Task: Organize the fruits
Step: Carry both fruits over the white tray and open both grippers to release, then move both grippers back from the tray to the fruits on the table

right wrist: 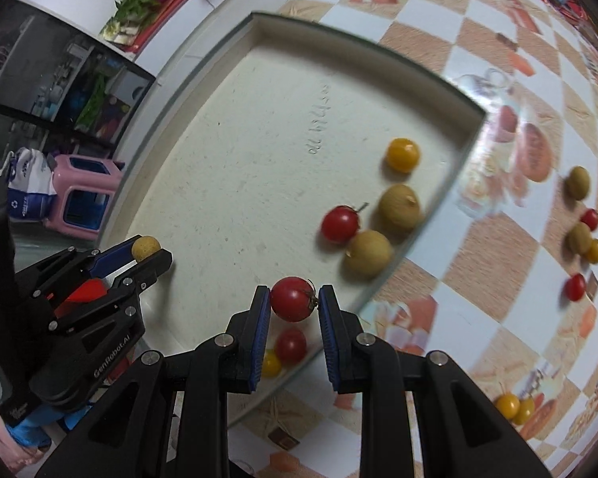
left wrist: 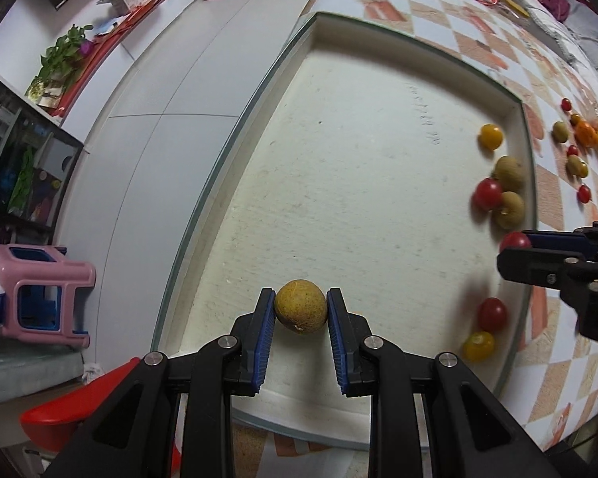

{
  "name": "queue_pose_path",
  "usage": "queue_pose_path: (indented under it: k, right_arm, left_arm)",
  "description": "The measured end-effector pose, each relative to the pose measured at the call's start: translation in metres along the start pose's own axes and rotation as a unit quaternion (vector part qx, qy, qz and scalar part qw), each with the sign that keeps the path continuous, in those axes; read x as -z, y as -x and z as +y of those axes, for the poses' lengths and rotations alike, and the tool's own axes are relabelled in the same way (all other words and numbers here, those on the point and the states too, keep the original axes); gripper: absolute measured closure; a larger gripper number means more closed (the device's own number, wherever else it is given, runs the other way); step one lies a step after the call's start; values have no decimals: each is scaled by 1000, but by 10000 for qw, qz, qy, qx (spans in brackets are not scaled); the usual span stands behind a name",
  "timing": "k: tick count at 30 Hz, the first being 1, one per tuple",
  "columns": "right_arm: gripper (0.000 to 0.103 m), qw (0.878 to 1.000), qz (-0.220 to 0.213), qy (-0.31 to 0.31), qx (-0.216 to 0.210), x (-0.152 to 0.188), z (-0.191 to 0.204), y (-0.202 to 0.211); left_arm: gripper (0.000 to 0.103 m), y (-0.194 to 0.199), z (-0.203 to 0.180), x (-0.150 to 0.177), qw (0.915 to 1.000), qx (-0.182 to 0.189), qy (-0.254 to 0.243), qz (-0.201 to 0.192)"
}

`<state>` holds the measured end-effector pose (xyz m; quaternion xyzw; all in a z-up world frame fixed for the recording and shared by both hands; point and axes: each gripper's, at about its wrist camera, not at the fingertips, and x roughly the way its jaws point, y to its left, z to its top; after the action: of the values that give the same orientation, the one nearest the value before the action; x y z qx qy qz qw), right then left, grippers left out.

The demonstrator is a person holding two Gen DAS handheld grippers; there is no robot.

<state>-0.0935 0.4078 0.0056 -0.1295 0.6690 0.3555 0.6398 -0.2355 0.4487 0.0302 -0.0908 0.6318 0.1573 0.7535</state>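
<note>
While my left fingers (left wrist: pixel 301 306) pinch a longan (left wrist: pixel 300 306) over the white tray (left wrist: pixel 378 159)'s open middle, my right fingers (right wrist: pixel 293 298) clamp a red cherry tomato (right wrist: pixel 292 298) above the tray's right edge, beside the fruit cluster (right wrist: pixel 378 223) already there.

Matt, rough white foam tray (left wrist: pixel 378 183) with glass-like rim; glossy smooth red tomato (right wrist: pixel 292 298); dull speckled longan (left wrist: pixel 301 306); ribbed blue rubbery pads (left wrist: pixel 265 330); shiny checked tablecloth (right wrist: pixel 478 271), right of frame

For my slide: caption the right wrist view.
Right gripper holds a red cherry tomato over the white tray.
</note>
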Motion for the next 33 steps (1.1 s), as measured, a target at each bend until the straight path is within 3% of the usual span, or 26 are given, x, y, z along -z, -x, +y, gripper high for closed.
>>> queue_pose_path:
  k: [10,13,16,17,18,19,22,26,28,30,33]
  right_arm:
    - [75,9978,345,474,297,-4,23,-32]
    - [71,9973,339,558,330,-5,27,-34]
    - [51,9971,328,578,377,-9,33,-36]
    - [49,9972,316,570,374,-9,33,-36]
    - [49,9975,277,561,329,-9,32,-34]
    - [48,9978,239,547,296,-9,32,-32]
    - [41,9985,113,491,201,-7,26,-24]
    - [20,9993,-159,340,-68,-6,20,-7]
    - [17,9989,-356,235,-208,-3,17,4]
    - [6,9985,-452,90,-300,2,11,13]
    - [0,9980,-566,-132,-265,13,-2,29]
  left_arm:
    - [75,-8,-1,2,10000,-19,-19,54]
    - [75,-8,1,2,10000,5,-8,65]
    - [73,-8,2,2,10000,-28,-38,63]
    - [62,-7,1,2,9999,-87,-47,67]
    - [44,-7,2,3,9999,-121,-48,67]
    - [40,-5,2,3,9999,-164,-29,18]
    - [39,-4,4,6,9999,-164,-25,10]
    - [39,-2,8,9,9998,-201,34,64]
    - [39,1,9,9,9998,-188,78,86]
    - [39,2,6,10,9998,-201,35,91]
    - [39,7,-3,8,9996,-205,-163,88]
